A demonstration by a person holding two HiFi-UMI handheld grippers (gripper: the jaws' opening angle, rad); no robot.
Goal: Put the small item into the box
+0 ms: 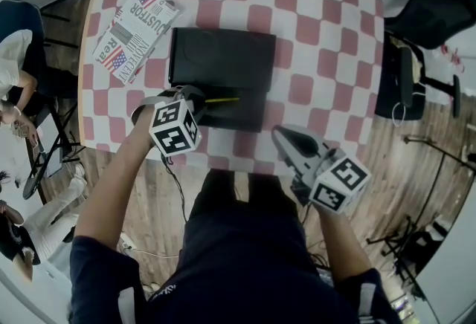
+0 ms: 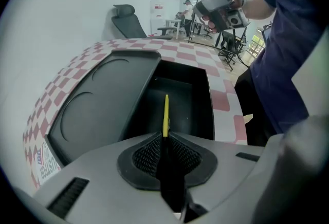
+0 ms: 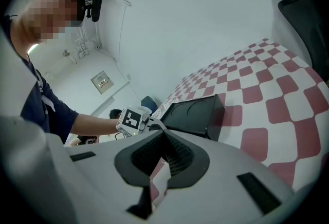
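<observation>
**A:** anyone able to read anything here?

**B:** pretty much just the printed paper (image 1: 135, 33) at the far left of the table, the one with the US flags on it. Big letters say "USTOR", the letter in front of that is iffy. There's also "Rea" in white on a red strip. The smaller print is mush.

**A:** and the marker cubes (image 1: 175, 128)?

**B:** only black-and-white square code patterns, no letters or numbers.
</observation>
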